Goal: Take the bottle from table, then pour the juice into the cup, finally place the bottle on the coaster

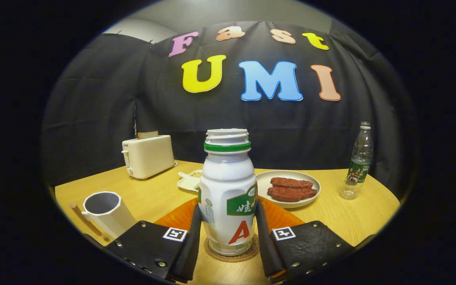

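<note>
Gripper view: bottle [227, 190] stands upright on the coaster [232, 253], uncapped, between the fingers. Gripper [228, 233] flanks its lower body on both sides; fingers look touching, though real pressure is hard to confirm. Cup [105, 211] sits well apart, off to the left. Bottle reads as stiff, smooth plastic, probably light, slightly slippery; hold low on the straight labelled body.

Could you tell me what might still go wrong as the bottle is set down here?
The bottle stands uncapped on the coaster, flanked closely by the claw fingers; whether they press it is unclear.
1. An uneven release could tip it and spill any remaining juice.
2. Pulling back carelessly could clip the white cup beside the claw.
</note>
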Demonstrator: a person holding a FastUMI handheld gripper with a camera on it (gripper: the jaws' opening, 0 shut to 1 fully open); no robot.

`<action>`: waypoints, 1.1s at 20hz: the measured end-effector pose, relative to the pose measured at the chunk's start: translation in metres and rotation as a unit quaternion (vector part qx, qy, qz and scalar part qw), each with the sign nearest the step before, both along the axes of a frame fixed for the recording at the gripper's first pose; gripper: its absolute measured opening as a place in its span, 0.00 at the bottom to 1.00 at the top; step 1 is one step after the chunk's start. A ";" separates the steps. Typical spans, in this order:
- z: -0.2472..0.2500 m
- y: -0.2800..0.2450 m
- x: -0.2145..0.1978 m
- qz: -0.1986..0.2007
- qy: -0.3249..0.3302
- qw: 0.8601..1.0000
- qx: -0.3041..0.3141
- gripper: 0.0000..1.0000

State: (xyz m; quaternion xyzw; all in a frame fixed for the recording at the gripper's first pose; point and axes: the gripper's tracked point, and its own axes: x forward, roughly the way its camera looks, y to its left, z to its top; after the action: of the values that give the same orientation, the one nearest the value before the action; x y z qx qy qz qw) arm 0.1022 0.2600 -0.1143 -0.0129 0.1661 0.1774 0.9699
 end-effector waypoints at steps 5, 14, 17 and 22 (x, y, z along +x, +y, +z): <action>0.001 0.001 -0.002 0.003 -0.007 1.000 -0.005 0.68; 0.092 0.002 -0.014 -0.006 -0.124 0.992 -0.017 0.97; 0.127 -0.001 -0.024 -0.005 -0.155 0.988 -0.018 0.96; 0.179 -0.031 -0.041 -0.022 -0.192 0.981 0.009 0.96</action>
State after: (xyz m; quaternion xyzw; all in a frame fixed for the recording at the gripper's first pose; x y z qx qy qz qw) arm 0.0614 0.2291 0.0651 -0.0344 -0.0246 0.1518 0.9875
